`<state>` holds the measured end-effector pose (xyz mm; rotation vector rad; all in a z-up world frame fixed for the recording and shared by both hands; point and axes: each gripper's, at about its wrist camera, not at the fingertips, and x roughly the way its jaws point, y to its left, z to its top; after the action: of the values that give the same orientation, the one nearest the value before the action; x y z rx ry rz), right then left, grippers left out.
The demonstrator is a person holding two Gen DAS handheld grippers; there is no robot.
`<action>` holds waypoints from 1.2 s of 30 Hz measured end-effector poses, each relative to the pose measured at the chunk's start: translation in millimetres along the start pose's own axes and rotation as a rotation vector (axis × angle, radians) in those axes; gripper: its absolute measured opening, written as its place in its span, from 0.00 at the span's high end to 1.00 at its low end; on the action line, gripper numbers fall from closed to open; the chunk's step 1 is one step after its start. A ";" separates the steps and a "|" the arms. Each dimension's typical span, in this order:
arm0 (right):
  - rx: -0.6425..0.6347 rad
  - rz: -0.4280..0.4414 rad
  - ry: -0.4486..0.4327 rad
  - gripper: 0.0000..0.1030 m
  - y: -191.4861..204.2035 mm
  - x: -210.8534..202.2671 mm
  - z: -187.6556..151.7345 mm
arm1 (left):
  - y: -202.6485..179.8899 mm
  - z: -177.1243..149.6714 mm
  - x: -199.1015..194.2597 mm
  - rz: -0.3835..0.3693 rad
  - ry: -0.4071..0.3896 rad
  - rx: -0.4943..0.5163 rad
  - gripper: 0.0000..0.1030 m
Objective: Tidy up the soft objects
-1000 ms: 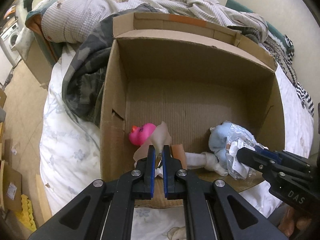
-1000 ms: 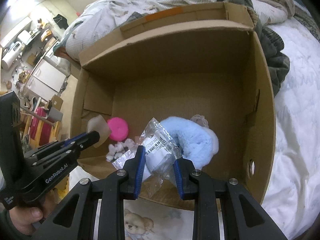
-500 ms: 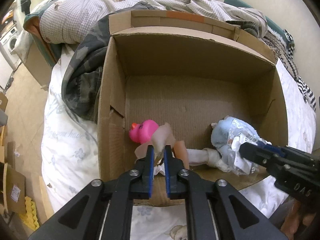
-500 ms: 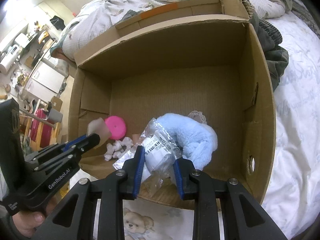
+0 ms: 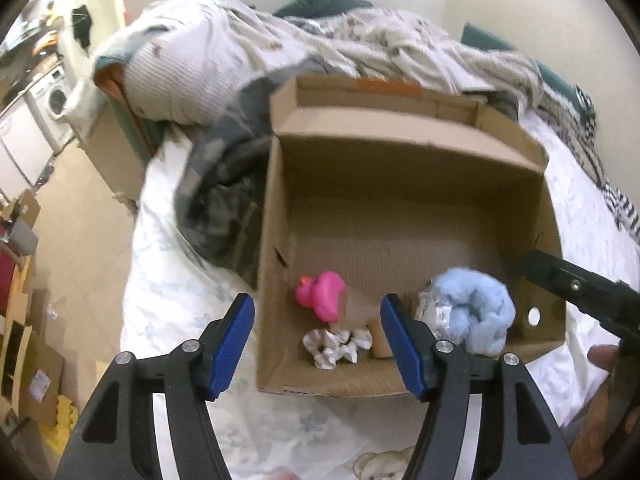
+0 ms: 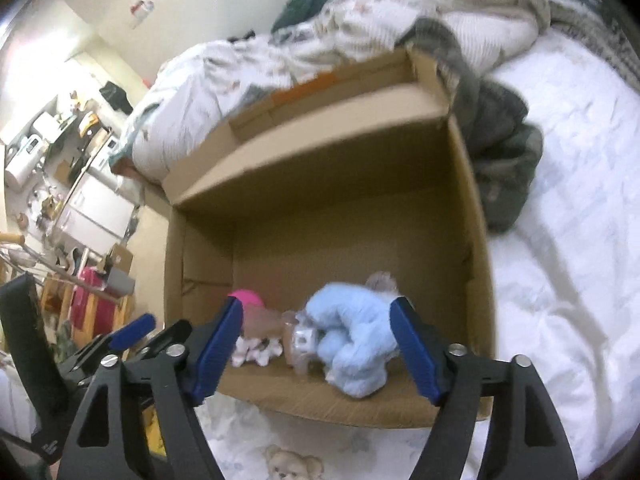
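An open cardboard box (image 5: 400, 216) is seen lying on a bed (image 5: 172, 280) covered with a white printed sheet. Inside the box, along its near wall, several soft things are gathered. A pink rubber duck (image 5: 322, 294) is placed toward the left side, and a white crumpled scrunchie (image 5: 335, 346) is found just in front of it. A translucent peach-coloured piece (image 5: 360, 312), blurred here and possibly a soft silicone item, is seen touching the duck's right side. A light blue plush toy (image 5: 476, 314) partly wrapped in clear plastic is rested toward the right side of the box floor, near the wall with a round hole.

The left gripper (image 5: 318, 344) is held above the box's near edge with its blue-padded jaws spread wide and nothing held between them. The right gripper (image 6: 316, 344) is likewise spread wide and unloaded, and the blue plush toy (image 6: 354, 344) is framed between its jaws but lies below them in the box.

A rumpled heap of bedding (image 5: 280, 48) and a dark camouflage garment (image 5: 224, 200) are piled behind and to the left of the box.
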<state>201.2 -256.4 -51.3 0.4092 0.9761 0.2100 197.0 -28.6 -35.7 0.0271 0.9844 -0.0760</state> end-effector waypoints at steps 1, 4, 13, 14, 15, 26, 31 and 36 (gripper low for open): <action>-0.013 -0.006 -0.018 0.06 2.4 -4.4 0.9 | 2.8 1.0 -5.6 0.015 -0.017 -0.012 0.39; -0.052 -0.028 -0.075 0.01 10.3 -19.3 0.3 | 6.4 3.1 -23.4 0.031 -0.072 -0.020 0.39; -0.108 -0.063 -0.201 0.00 26.4 -69.4 -4.3 | 13.2 -5.2 -71.6 0.043 -0.169 -0.024 0.21; -0.105 -0.067 -0.205 0.00 26.9 -73.5 -5.1 | 15.6 -8.1 -76.6 0.043 -0.172 -0.033 0.18; -0.103 -0.060 -0.206 0.00 27.1 -76.1 -6.1 | 17.1 -9.9 -81.0 0.040 -0.175 -0.039 0.14; -0.125 -0.108 -0.209 0.00 28.6 -88.0 -37.1 | 21.7 -29.2 -96.7 0.049 -0.194 -0.040 0.04; -0.141 -0.131 -0.222 0.00 29.0 -84.7 -47.5 | 18.7 -36.4 -96.6 0.041 -0.208 -0.033 0.02; -0.155 -0.161 -0.226 0.00 27.3 -78.7 -49.6 | 15.6 -38.8 -91.8 0.030 -0.211 -0.025 0.01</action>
<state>116.8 -247.5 -4.4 0.2058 0.7601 0.0904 115.3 -6.1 19.1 0.0107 0.7738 -0.0377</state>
